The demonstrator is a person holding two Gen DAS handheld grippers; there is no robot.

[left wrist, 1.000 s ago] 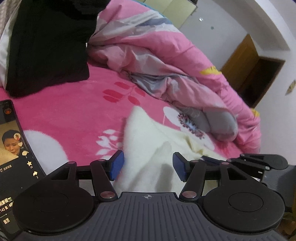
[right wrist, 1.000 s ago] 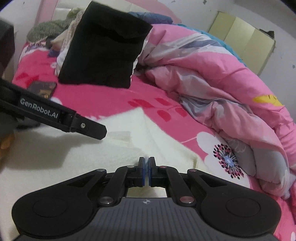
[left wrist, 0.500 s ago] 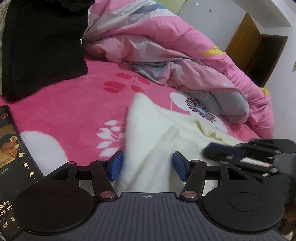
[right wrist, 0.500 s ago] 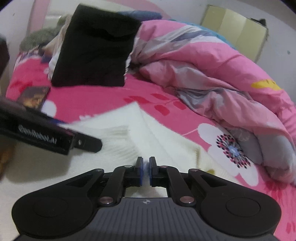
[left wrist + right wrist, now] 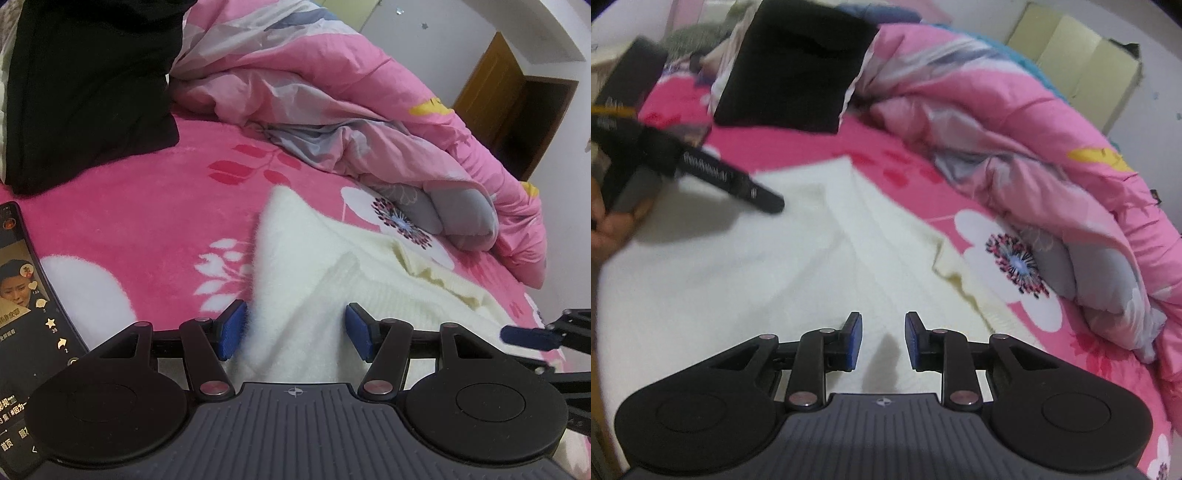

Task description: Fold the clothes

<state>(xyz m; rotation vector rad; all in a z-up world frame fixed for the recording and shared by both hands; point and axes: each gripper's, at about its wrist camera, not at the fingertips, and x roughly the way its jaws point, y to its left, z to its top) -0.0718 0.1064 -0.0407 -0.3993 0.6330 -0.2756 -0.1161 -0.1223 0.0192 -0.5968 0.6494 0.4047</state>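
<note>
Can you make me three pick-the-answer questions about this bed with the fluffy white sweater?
1. Where does the lit phone lie?
A. left of the fluffy cream-white knitted sweater
B. on it
C. under the rumpled pink quilt

2. What colour is the folded garment at the bed's far end?
A. black
B. green
C. yellow

3. What do the right gripper pads hold?
A. a sock
B. the sweater
C. nothing

Answers: A, it rests on the pink blanket at the left; A, it looks plain black; C, the jaws are opening above the sweater, gap bare.
</note>
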